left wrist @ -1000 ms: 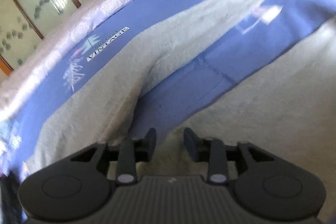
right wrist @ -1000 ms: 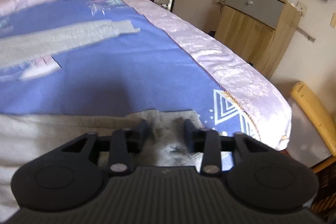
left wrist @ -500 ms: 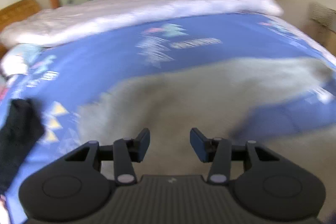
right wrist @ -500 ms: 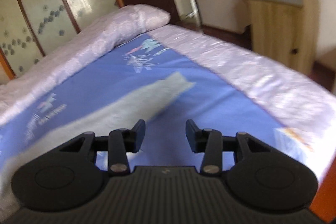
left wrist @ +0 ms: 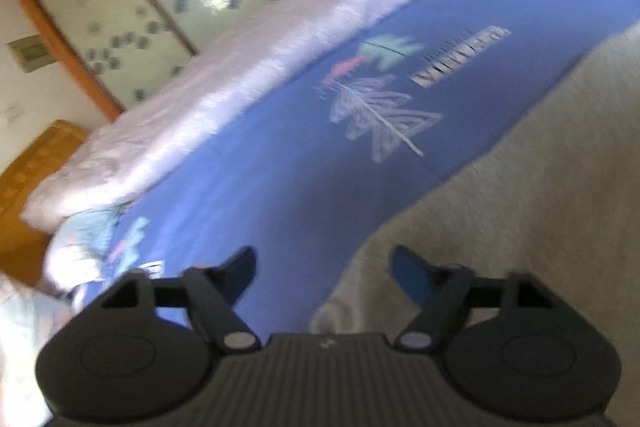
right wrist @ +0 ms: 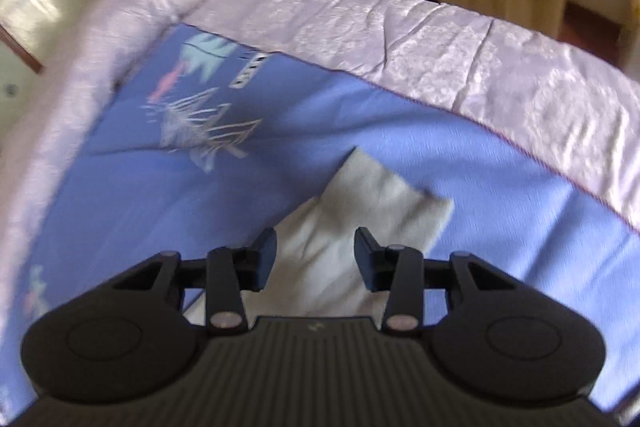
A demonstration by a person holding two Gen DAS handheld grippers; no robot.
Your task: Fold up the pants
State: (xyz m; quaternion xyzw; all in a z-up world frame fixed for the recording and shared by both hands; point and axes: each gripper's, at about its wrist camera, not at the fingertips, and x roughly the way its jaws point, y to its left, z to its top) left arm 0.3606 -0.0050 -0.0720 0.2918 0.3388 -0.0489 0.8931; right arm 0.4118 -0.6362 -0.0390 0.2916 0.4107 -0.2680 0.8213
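Pants [right wrist: 372, 223] on blue bedspread [right wrist: 120, 203] (lilac quilt [right wrist: 440, 51] bordering).

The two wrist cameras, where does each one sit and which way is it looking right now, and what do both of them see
Left wrist: sits on the left gripper, angled down at the blue bedspread and the grey pants, glass doors beyond; shows its own fingers, jaws wide after just opening, nothing between them.
Right wrist: sits on the right gripper, angled down at a pant-leg cuff, lilac quilt border and doorway beyond; shows its own fingers, jaws apart after just opening slightly, hovering over the cuff.
Shared: pants, bedspread with leaf print, lilac quilt.
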